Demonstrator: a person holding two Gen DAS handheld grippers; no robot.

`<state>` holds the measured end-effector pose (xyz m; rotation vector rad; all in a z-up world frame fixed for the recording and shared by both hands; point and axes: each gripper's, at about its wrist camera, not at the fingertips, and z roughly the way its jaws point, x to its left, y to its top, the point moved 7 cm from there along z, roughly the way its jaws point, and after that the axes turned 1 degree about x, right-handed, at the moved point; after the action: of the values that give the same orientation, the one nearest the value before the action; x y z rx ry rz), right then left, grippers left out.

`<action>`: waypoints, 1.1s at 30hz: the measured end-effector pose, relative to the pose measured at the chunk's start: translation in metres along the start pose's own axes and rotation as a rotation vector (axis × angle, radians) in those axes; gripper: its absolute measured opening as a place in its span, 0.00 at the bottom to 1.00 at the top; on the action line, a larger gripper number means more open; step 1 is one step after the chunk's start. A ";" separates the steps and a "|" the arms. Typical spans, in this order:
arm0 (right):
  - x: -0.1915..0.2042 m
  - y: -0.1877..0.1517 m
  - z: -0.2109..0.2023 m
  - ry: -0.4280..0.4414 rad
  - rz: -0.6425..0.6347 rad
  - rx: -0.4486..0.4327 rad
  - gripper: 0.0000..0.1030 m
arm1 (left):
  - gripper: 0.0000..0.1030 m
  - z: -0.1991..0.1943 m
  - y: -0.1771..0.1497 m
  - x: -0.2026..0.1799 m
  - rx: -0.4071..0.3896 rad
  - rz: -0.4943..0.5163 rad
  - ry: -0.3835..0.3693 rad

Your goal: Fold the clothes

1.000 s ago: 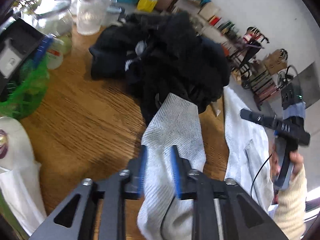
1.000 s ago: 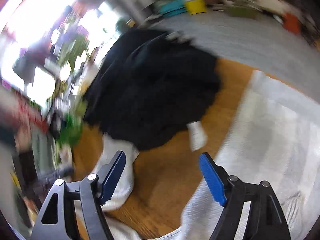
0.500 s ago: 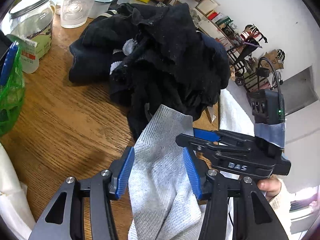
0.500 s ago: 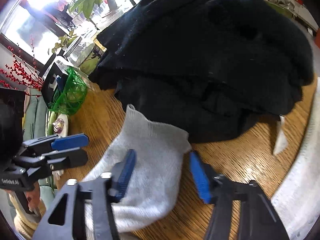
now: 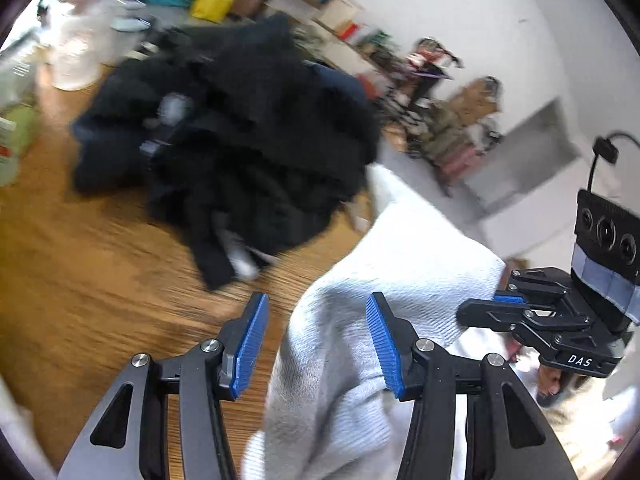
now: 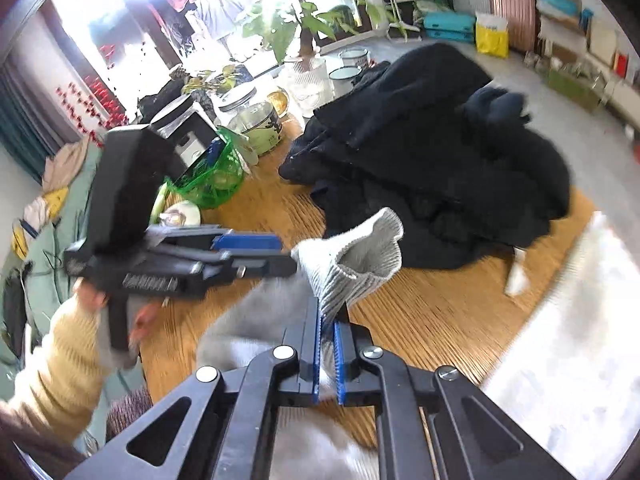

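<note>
A grey sock (image 5: 400, 264) hangs lifted over the wooden table (image 5: 80, 260). My right gripper (image 6: 328, 320) is shut on its ribbed cuff (image 6: 360, 256); in the left wrist view the right gripper (image 5: 500, 304) shows at the right, pinching the sock's edge. My left gripper (image 5: 316, 304) is open, and the sock's body drapes between its jaws, close to the right pad (image 5: 382, 344). From the right wrist view, the left gripper (image 6: 288, 254) reaches in from the left and touches the cuff. Behind the sock lies a pile of black clothes (image 6: 440, 152).
A white garment (image 6: 568, 320) covers the table's right side. Jars, a glass (image 5: 76, 60), a green net bag (image 6: 212, 176) and a plant crowd the far left of the table (image 6: 420, 312). A hand in a yellow sleeve (image 6: 60, 352) holds the left gripper.
My right gripper came over the sock, closed on its cuff and lifted it off the table toward the right. My left gripper's jaws spread apart, letting go of the sock.
</note>
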<state>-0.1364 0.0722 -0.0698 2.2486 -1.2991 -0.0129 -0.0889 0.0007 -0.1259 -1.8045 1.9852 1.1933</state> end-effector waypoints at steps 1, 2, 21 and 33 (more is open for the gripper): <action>0.001 -0.007 -0.012 -0.017 -0.004 -0.004 0.06 | 0.51 0.005 -0.002 -0.006 0.021 0.003 -0.037; 0.002 -0.013 -0.024 -0.034 -0.008 -0.007 0.06 | 0.51 0.014 -0.004 -0.014 0.040 0.015 -0.064; -0.043 -0.139 -0.098 -0.304 0.376 0.053 0.56 | 0.04 0.022 -0.075 -0.155 -0.088 0.208 0.049; -0.061 -0.223 -0.188 -0.360 0.654 -0.040 0.67 | 0.04 0.097 -0.176 -0.275 0.062 0.248 -0.098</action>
<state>0.0603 0.2921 -0.0251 1.7388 -2.1492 -0.2105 0.0997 0.2822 -0.0896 -1.4743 2.2109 1.2456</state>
